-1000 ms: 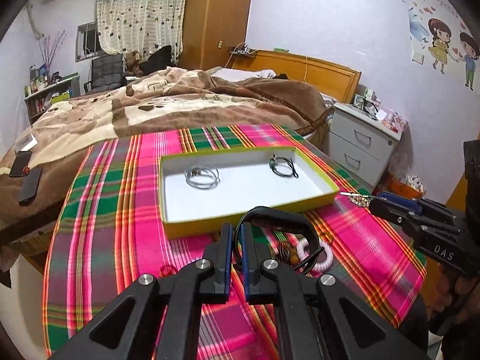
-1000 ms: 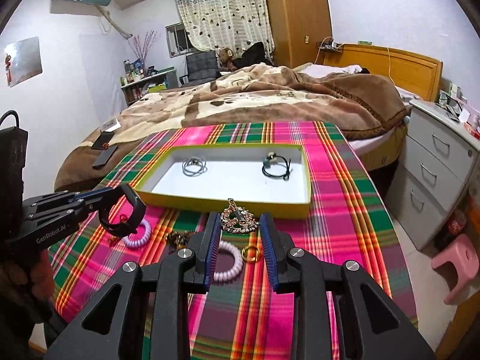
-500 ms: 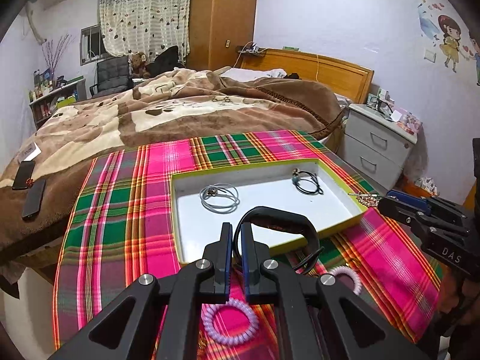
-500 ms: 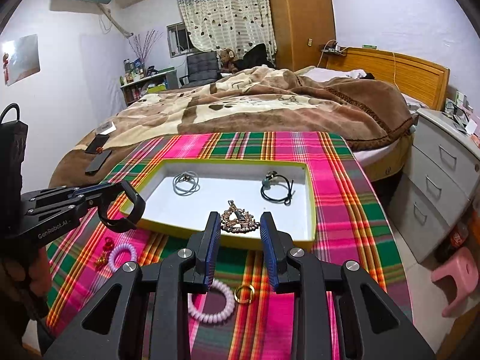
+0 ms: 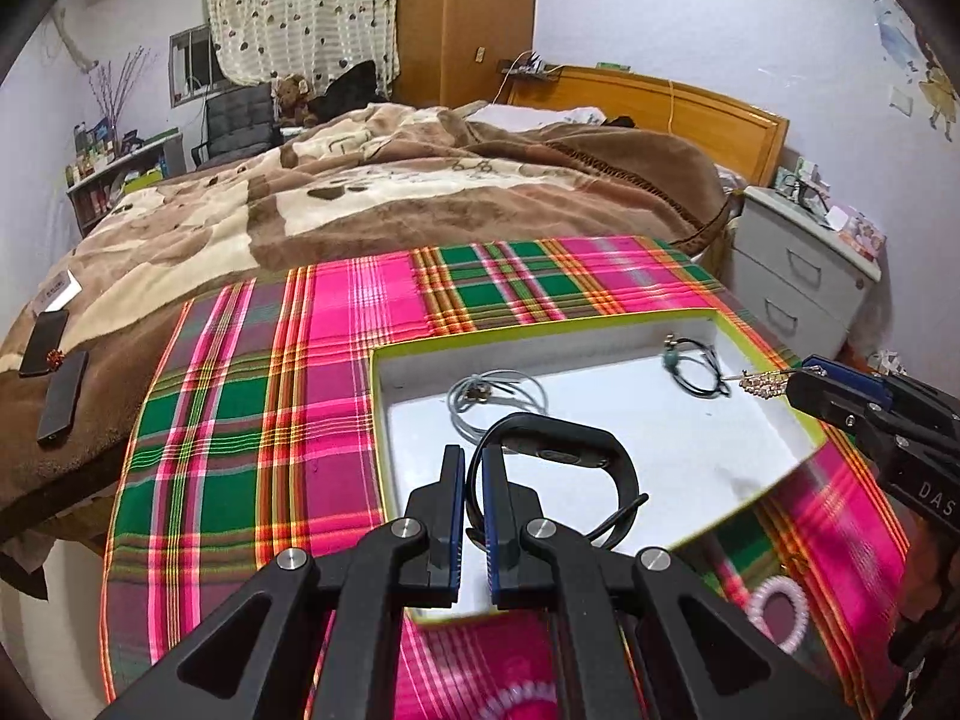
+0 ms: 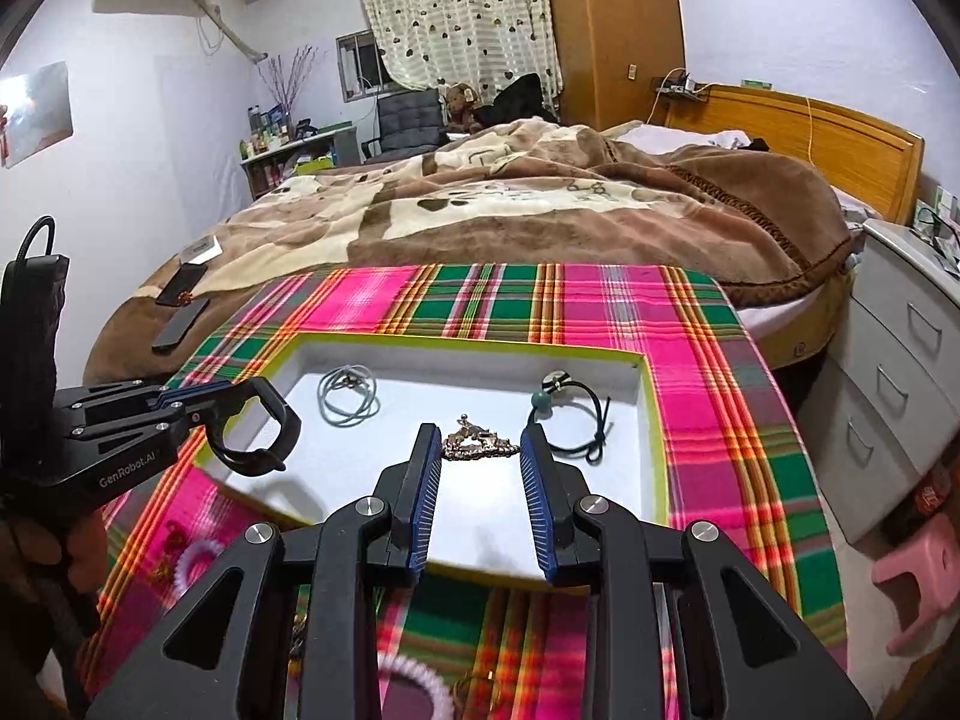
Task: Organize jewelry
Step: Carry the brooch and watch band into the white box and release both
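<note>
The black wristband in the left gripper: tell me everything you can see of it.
The black wristband is a smooth, matte loop, rubbery by its look, with a flat oblong module set into its top. It is closed in a ring and stands on edge. The left gripper is shut on one side of the band and holds it above the near left part of the yellow-rimmed white tray. Nothing else touches it.
</note>
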